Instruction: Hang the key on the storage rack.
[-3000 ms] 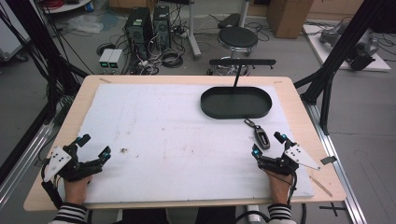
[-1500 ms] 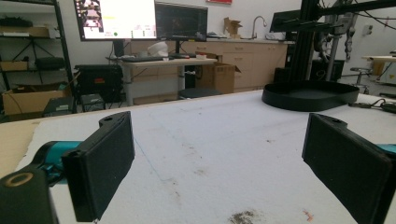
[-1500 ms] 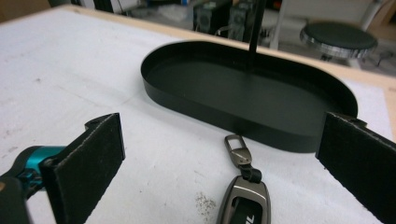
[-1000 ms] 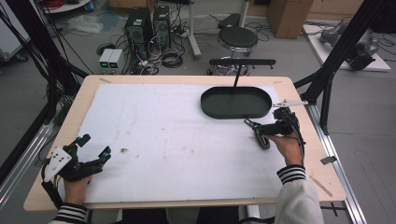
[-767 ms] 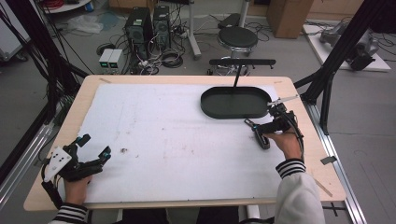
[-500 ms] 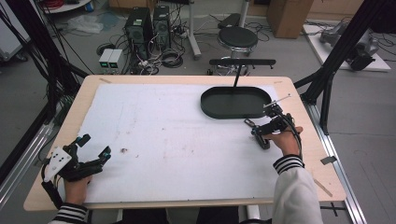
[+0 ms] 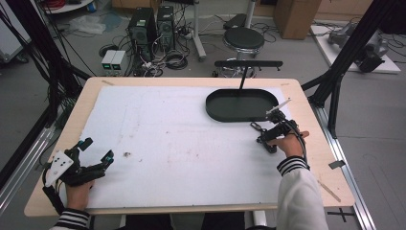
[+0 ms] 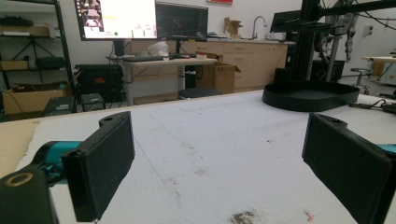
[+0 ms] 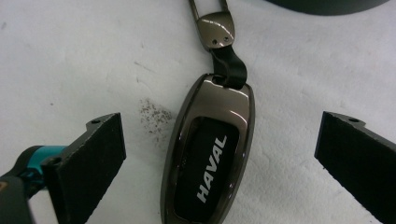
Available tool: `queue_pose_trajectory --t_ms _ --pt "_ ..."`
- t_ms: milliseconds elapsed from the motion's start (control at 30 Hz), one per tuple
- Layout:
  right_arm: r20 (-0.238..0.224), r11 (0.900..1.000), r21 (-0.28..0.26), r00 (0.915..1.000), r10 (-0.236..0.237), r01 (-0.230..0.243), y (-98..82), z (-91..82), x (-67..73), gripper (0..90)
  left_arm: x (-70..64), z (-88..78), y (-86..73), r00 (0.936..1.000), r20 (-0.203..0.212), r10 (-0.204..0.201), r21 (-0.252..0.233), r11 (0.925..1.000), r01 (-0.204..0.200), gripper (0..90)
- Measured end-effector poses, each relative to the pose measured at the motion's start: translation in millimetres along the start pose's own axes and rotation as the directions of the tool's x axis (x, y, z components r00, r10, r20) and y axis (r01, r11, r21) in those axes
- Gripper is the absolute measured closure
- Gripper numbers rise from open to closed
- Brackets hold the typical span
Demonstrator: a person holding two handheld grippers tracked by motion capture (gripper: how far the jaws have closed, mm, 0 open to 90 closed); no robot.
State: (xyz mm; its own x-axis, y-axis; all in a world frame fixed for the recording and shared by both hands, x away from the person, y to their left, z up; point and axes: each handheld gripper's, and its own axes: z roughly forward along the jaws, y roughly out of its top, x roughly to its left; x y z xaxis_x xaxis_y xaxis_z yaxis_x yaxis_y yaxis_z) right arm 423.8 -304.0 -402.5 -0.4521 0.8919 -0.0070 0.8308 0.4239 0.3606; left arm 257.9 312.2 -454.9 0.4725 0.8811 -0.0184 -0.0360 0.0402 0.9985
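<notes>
- Between your right tool's [image 9: 219, 163] spread jaws lies the key fob [image 9: 208, 154], flat on the white mat [image 7: 182, 139], untouched by either pad.
- Just beyond the fob sits the black tray [image 7: 242, 104].
- Near the table's [image 7: 306, 96] front left corner, your left tool [image 7: 93, 155] rests with jaws wide apart, holding nothing.

High overview, two low close-ups
</notes>
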Motion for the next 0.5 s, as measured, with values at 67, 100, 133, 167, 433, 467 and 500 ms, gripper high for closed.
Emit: queue_pose_trajectory --t_ms 67,100,133,167,433,467,500 --pt "0.002 1.0 0.026 1.0 0.001 -0.001 0.4 1.6 0.8 0.8 0.0 0.0 0.0 1.0 0.0 0.0 0.0 1.0 0.0 9.7" --pt "0.014 0.998 0.054 0.9998 -0.014 0.013 1.3 3.4 2.1 0.8 0.0 0.0 0.0 1.0 0.0 0.001 0.0 1.0 -0.001 9.7" --pt "0.014 0.998 0.054 0.9998 -0.014 0.013 1.3 3.4 2.1 0.8 0.0 0.0 0.0 1.0 0.0 0.001 0.0 1.0 -0.001 9.7" --pt "0.015 0.998 0.059 0.9998 -0.014 0.013 1.9 4.0 2.9 0.8 0.0 0.0 0.0 1.0 0.0 0.0 0.0 1.0 0.0 9.7" --pt "0.021 0.996 0.094 0.9998 -0.006 0.004 3.5 7.3 4.3 7.3 -0.1 0.0 0.0 1.0 -0.001 -0.001 0.0 1.0 0.001 9.7" --pt "0.019 0.995 0.096 0.9998 -0.006 0.004 3.5 7.3 4.3 8.3 0.1 0.0 0.0 1.0 0.0 0.0 0.001 1.0 0.0 9.7" --pt "0.015 0.995 0.1 0.9999 -0.001 -0.001 3.6 7.1 4.4 11.3 0.1 0.0 0.0 1.0 0.0 -0.001 0.001 1.0 0.001 9.7"
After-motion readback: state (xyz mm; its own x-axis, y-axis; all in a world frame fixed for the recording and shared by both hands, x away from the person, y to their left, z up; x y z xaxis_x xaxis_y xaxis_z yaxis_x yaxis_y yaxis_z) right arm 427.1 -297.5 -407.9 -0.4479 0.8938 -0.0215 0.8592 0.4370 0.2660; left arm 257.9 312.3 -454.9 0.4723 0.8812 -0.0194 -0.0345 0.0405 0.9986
